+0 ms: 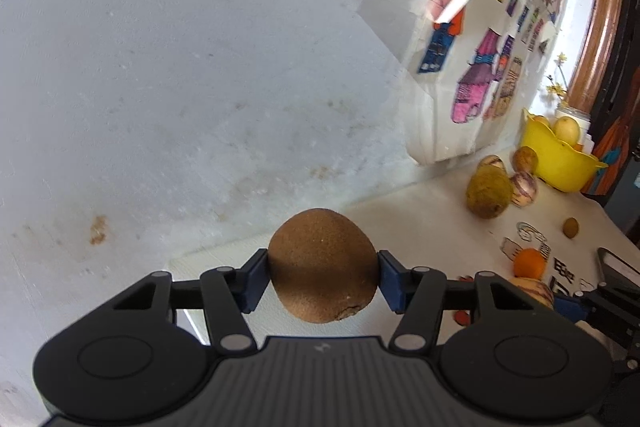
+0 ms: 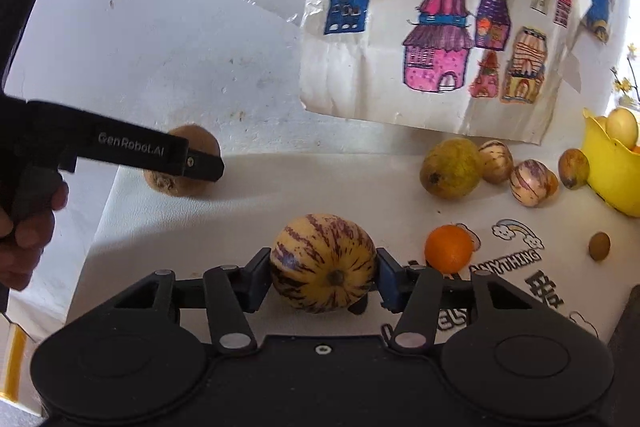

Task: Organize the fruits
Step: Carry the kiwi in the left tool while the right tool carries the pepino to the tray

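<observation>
Left claw: my left claw (image 1: 323, 281) was closed part-way, its two blue pads pressed on either side of one brown fuzzy oval kiwi (image 1: 323, 265), which I held off the white table (image 1: 440, 211) near its left end.
Right claw: my right claw (image 2: 323, 281) gripped one round yellow melon with purple stripes (image 2: 323, 263) between its pads, about as wide as the left, low over the table.
Left claw from the right camera: it (image 2: 200, 163) showed from the side with the kiwi (image 2: 182, 165) in it, well left of the other fruit.
Loose fruit on the table: I counted one large green-yellow pear-shaped fruit (image 2: 451, 167), two small striped melons (image 2: 496, 161) (image 2: 531, 183) touching just right of it, one small brown-yellow fruit (image 2: 573, 169) beside the bowl, one orange (image 2: 449, 248) and one small brown round fruit (image 2: 599, 246).
Bowl: one yellow plastic bowl with a wavy rim (image 2: 608, 175) stood at the right edge with at least one pale yellow fruit (image 2: 622, 127) inside; its full count I could not tell.
Wall: sheets of coloured house drawings (image 2: 436, 39) hung behind.
</observation>
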`<state>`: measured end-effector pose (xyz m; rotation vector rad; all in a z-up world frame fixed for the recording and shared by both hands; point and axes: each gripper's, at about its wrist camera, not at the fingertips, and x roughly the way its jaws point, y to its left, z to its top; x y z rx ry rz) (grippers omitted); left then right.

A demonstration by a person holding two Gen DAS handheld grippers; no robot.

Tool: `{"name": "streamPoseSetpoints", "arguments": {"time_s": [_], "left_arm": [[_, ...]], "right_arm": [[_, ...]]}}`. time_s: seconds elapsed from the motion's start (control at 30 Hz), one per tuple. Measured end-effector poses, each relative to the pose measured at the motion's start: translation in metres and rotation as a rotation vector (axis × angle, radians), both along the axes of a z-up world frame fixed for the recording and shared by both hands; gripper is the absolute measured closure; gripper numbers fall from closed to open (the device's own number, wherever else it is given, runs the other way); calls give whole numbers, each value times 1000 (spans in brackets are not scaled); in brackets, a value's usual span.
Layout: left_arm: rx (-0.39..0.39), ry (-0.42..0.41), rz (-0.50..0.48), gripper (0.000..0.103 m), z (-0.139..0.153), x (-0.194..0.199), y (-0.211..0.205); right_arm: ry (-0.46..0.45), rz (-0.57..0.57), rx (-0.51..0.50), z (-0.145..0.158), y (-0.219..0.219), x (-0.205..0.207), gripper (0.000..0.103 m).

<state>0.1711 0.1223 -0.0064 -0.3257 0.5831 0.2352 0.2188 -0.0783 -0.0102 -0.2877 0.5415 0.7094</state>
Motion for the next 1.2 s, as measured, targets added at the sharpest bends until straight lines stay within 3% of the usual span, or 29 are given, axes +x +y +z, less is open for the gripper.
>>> {"name": "streamPoseSetpoints", "arguments": {"time_s": [0.3, 0.57, 0.87, 1.2], "left_arm": [[-52, -4, -98, 42, 7, 2, -34], [-77, -63, -255, 42, 29, 14, -91], [-109, -105, -460, 42, 51, 47, -181], [-94, -156, -591, 42, 48, 91, -266]], "right_arm": [[44, -79, 99, 22, -65, -14, 48], [61, -203, 136, 46, -149, -24, 48], [-43, -351, 54, 62, -235, -24, 48], [-105, -405, -20, 38, -295, 21, 48]]}}
